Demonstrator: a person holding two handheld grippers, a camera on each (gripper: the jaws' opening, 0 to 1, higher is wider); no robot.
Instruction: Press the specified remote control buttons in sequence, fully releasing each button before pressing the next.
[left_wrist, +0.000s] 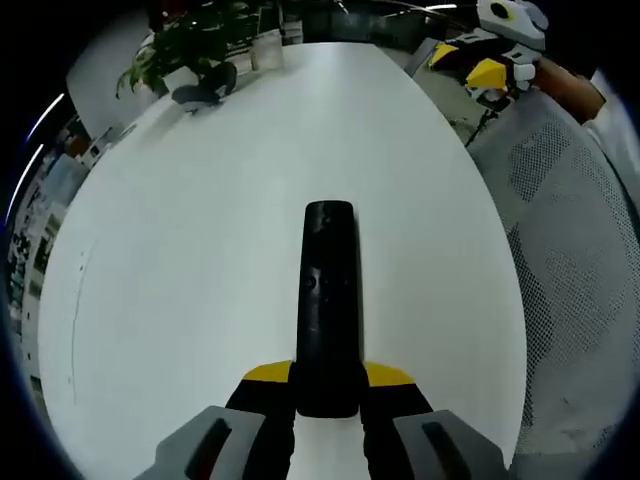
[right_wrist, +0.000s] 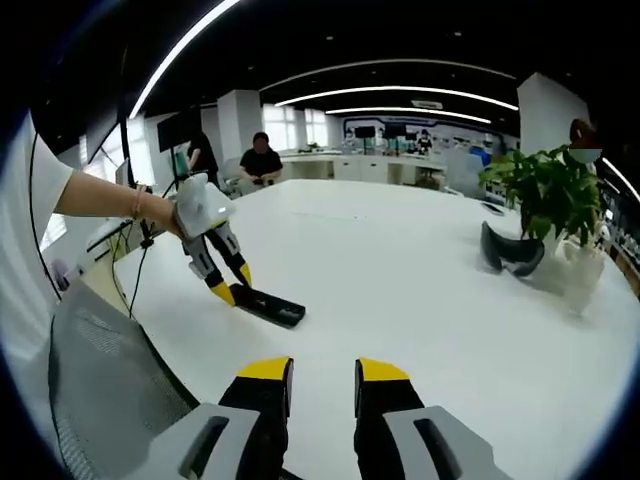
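A long black remote control (left_wrist: 328, 290) lies flat on the white table (left_wrist: 180, 260), pointing away from me. My left gripper (left_wrist: 328, 375) is shut on its near end, one yellow-tipped jaw on each side. In the right gripper view the same remote (right_wrist: 270, 307) rests on the table with the left gripper (right_wrist: 228, 288) clamped on its end, held by a person's hand. My right gripper (right_wrist: 324, 372) hovers over the table (right_wrist: 400, 290), open with nothing between its jaws, well apart from the remote. That right gripper (left_wrist: 497, 72) also shows far off past the table edge.
A potted plant (right_wrist: 548, 190) and a dark curved headset (right_wrist: 512, 250) stand at the far end of the table, seen again as plant (left_wrist: 190, 45) and headset (left_wrist: 205, 92). A mesh chair (left_wrist: 570, 260) sits beside the table edge. Two people (right_wrist: 262, 158) are at the far side.
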